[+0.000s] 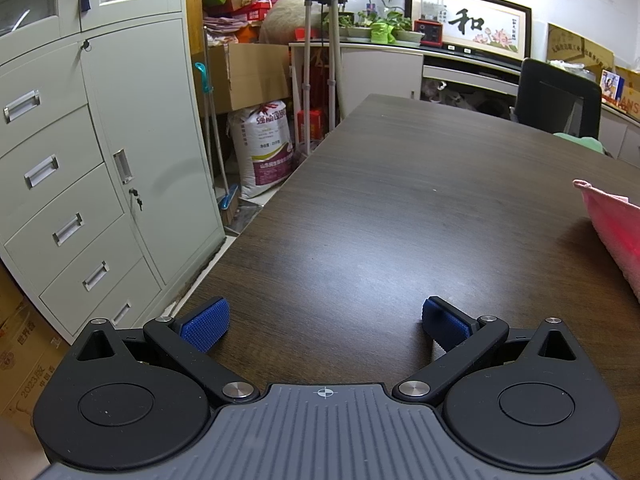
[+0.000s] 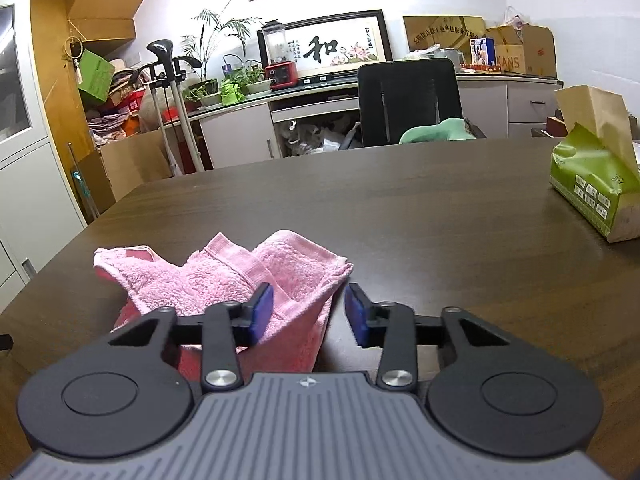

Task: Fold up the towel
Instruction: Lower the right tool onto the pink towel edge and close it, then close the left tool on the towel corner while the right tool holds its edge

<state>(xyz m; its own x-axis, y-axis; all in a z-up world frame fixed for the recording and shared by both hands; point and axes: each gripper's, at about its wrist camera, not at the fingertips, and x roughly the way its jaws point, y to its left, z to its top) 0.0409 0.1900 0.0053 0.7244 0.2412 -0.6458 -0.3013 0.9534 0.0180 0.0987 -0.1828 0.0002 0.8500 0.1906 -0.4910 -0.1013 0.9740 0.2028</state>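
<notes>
Two views: left wrist and right wrist, both over a dark wooden table (image 2: 440,208).
Cut off: in the left view only a pink strip of the towel (image 1: 616,232) shows at the right edge; in the right view its near part is hidden under the gripper body.
Left gripper (image 1: 325,322): tilted down over bare table, jaws wide apart, nothing between them.
Right gripper (image 2: 309,312): low over the towel's right end, jaws partly apart; a towel fold lies between them, against the left pad (image 2: 262,312), while the right pad (image 2: 357,316) stands clear.
Towel (image 2: 224,276): pink terry, crumpled, corners standing up, near the table's near edge.
Far right: green tissue pack (image 2: 592,188).
</notes>
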